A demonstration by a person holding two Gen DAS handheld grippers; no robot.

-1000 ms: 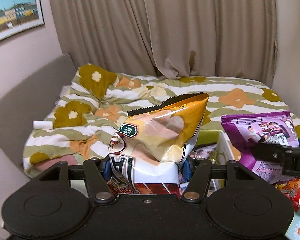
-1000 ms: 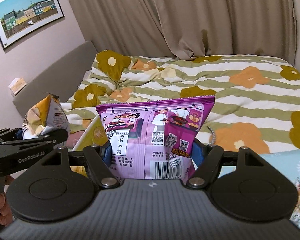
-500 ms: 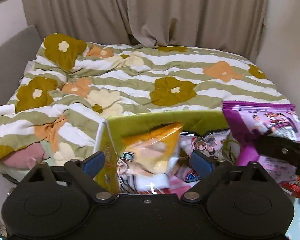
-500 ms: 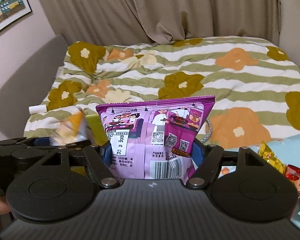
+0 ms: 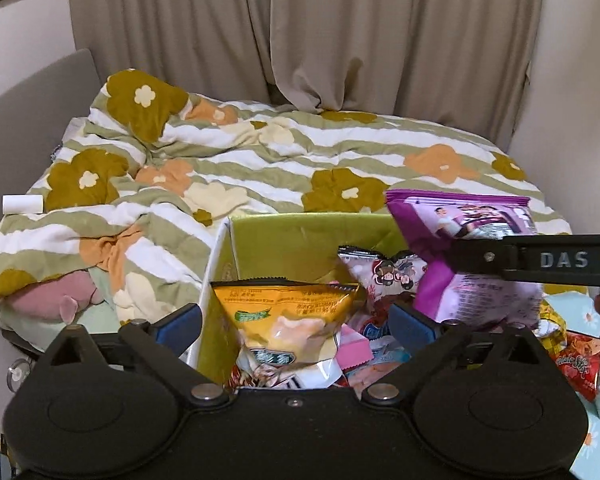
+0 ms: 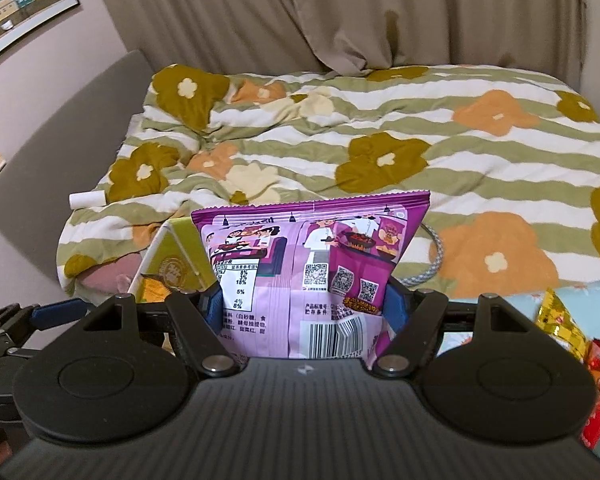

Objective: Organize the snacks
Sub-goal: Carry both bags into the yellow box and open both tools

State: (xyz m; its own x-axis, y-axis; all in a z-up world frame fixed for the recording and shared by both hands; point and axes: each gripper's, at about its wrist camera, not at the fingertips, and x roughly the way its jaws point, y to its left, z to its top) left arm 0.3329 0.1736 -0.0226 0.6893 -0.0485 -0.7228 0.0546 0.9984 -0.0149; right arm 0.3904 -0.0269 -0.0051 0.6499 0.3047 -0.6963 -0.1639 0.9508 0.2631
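Note:
A yellow snack bag (image 5: pixel 288 324) rests in the green box (image 5: pixel 300 236) among several other packets. My left gripper (image 5: pixel 296 322) is open, its blue fingertips (image 5: pixel 178 322) spread wide on either side of the bag, not touching it. My right gripper (image 6: pixel 304 306) is shut on a purple snack bag (image 6: pixel 312 268) and holds it upright just right of the box (image 6: pixel 172 256). The purple bag also shows in the left wrist view (image 5: pixel 472 260), with the right gripper's finger across it.
The box stands at the foot of a bed with a striped flowered quilt (image 5: pixel 260 160). Loose red and gold snack packets (image 5: pixel 580 360) lie to the right on a light blue cloth. A white roll (image 5: pixel 22 204) lies at the bed's left edge.
My left gripper opened and let the yellow bag drop into the green box. My right gripper, still shut on the purple bag, moved closer to the box.

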